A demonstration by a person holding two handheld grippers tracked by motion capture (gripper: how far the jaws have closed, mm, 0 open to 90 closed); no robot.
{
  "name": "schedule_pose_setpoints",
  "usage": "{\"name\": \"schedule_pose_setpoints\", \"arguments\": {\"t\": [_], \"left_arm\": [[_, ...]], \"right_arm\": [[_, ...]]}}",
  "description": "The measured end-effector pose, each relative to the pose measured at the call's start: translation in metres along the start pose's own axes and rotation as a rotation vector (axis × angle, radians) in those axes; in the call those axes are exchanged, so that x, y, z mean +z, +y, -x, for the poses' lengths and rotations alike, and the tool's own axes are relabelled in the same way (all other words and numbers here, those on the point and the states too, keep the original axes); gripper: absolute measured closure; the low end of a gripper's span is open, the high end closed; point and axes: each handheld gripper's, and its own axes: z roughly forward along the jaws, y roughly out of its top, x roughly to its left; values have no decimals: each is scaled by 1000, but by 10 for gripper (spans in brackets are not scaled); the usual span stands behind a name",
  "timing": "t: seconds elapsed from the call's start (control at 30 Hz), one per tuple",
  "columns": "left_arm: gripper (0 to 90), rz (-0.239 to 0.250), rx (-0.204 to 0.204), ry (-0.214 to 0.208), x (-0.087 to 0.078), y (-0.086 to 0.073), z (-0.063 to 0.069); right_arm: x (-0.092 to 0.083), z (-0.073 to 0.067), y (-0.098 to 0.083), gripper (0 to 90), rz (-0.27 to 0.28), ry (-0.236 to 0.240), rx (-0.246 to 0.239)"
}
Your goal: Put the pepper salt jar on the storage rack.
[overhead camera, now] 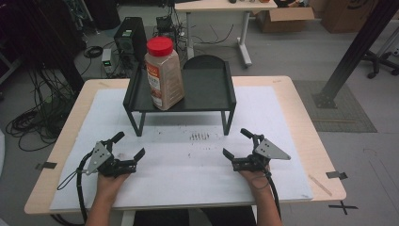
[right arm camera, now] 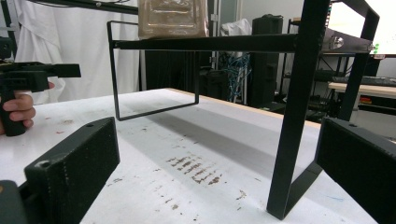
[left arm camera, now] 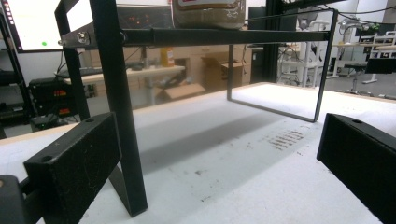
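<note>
Spice jar (overhead camera: 163, 73) on rack (overhead camera: 207, 89)

A lab: computer tower (overhead camera: 131, 37), floor cables (overhead camera: 33, 117), cardboard boxes (overhead camera: 282, 19).

The label on the spice jar (overhead camera: 163, 75) is too blurred to read — no legible text.

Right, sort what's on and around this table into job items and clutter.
Likely job items: spice jar, black shelf rack, left hand-held gripper, right hand-held gripper.

Just lying about: computer tower, cardboard boxes, floor cables, far desk.
</note>
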Motion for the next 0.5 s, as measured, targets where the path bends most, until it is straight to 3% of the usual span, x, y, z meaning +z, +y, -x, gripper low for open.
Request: {"name": "schedule_pose_setpoints", "arguments": {"t": [0.5], "left_arm": [[2,-1,-10,2,0,0,-1]], "right_arm": [[0,0,0,0,1,0,-3]]}}
